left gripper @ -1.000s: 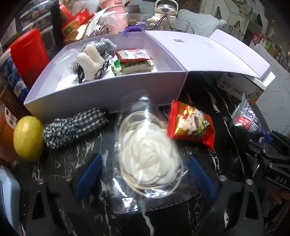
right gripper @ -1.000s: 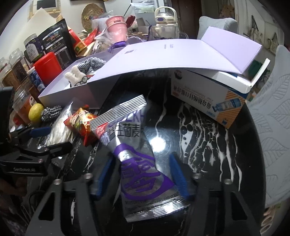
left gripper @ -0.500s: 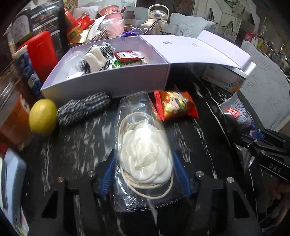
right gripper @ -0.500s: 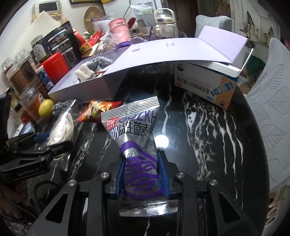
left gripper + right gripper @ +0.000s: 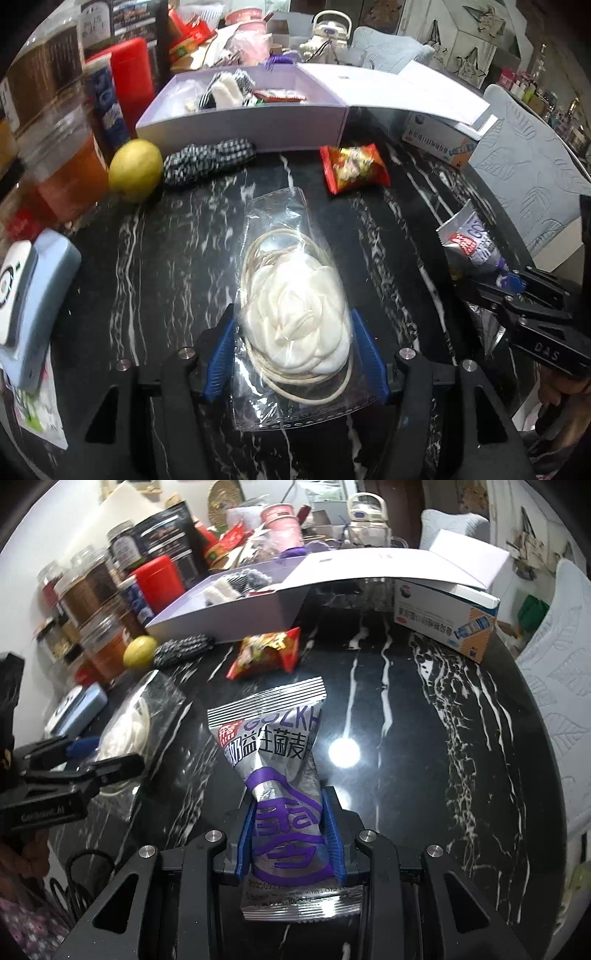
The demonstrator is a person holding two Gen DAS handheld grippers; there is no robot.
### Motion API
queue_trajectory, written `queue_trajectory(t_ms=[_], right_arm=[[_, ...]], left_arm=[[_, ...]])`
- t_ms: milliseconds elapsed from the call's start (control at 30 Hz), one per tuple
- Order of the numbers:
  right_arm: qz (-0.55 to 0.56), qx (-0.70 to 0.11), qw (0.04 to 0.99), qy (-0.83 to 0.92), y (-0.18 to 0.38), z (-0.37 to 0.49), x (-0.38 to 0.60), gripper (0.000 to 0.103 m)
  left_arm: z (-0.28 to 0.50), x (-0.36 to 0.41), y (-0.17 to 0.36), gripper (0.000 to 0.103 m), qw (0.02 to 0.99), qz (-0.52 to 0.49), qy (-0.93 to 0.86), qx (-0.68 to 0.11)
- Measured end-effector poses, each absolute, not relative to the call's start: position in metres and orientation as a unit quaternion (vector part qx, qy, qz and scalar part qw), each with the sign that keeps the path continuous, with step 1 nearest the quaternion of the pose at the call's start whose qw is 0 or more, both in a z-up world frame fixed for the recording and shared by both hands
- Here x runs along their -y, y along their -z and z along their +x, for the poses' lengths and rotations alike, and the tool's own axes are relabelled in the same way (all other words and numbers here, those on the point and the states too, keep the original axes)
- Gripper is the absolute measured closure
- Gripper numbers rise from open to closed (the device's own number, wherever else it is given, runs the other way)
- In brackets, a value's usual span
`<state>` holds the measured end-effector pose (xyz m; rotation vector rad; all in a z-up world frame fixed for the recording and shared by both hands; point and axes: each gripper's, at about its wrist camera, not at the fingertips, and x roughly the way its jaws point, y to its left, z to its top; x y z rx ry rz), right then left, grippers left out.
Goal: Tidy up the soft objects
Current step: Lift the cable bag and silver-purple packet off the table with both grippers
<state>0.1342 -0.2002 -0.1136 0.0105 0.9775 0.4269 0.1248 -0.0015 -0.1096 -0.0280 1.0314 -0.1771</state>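
Note:
My left gripper [image 5: 295, 352] is shut on a clear bag holding a white fabric flower and cord [image 5: 295, 317], its blue pads pressing both sides. In the right wrist view, my right gripper [image 5: 291, 834] is shut on a silver and purple snack packet [image 5: 269, 738], pinching its lower half. An open lilac box [image 5: 240, 125] at the back holds a white plush toy [image 5: 225, 90], checked cloth and small packets. In front of it lie a black-and-white checked cloth [image 5: 208, 160] and a red snack packet [image 5: 352, 168]. Both held items hang just above the black marble table [image 5: 424, 738].
A lemon [image 5: 135, 175] sits left of the checked cloth. Jars and a red canister [image 5: 159, 579] crowd the left edge. A pale blue device [image 5: 33, 291] lies at front left. A medicine box [image 5: 443, 620] props the lilac lid at the right, beside a quilted chair.
Both grippers closed on their items, the left on the flower bag and the right on the silver packet. Both then drew back from the lilac box, which now looks farther away.

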Motion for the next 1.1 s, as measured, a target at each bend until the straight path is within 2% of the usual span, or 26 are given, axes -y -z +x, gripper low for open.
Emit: queue_trajectory(t_ms=[267, 333, 400, 500, 633, 667, 733, 767, 900, 1100], right_arm=[[0.002, -0.472, 0.858, -0.203, 0.117, 0.130, 0.193, 0.070], [0.003, -0.471, 0.859, -0.199, 0.117, 0.131, 0.195, 0.068], [0.004, -0.471, 0.861, -0.193, 0.117, 0.133, 0.196, 0.067], [0.000, -0.473, 0.860, -0.193, 0.117, 0.134, 0.195, 0.067], [0.001, -0.475, 0.860, -0.186, 0.117, 0.137, 0.194, 0.056], [0.002, -0.476, 0.860, -0.186, 0.118, 0.138, 0.193, 0.056], [0.004, -0.478, 0.859, -0.186, 0.120, 0.139, 0.193, 0.056], [0.004, -0.477, 0.859, -0.185, 0.120, 0.140, 0.193, 0.054], [0.003, -0.476, 0.860, -0.182, 0.121, 0.142, 0.193, 0.049], [-0.011, -0.472, 0.864, -0.175, 0.121, 0.143, 0.191, 0.049]], left_arm=[[0.126, -0.002, 0.115, 0.040, 0.866, -0.020, 0.075, -0.494], [0.127, -0.003, 0.115, 0.037, 0.867, -0.021, 0.069, -0.493], [0.131, 0.002, 0.118, 0.025, 0.866, -0.005, 0.061, -0.495], [0.133, 0.010, 0.121, 0.021, 0.869, 0.019, 0.050, -0.493], [0.134, 0.006, 0.122, 0.021, 0.873, 0.009, 0.049, -0.486], [0.134, 0.004, 0.122, 0.021, 0.874, 0.007, 0.049, -0.484], [0.134, 0.002, 0.122, 0.025, 0.875, 0.009, 0.047, -0.482], [0.134, 0.003, 0.121, 0.032, 0.876, 0.017, 0.049, -0.480], [0.136, -0.005, 0.118, 0.043, 0.876, -0.005, 0.053, -0.479], [0.136, -0.013, 0.116, 0.045, 0.876, -0.028, 0.060, -0.477]])
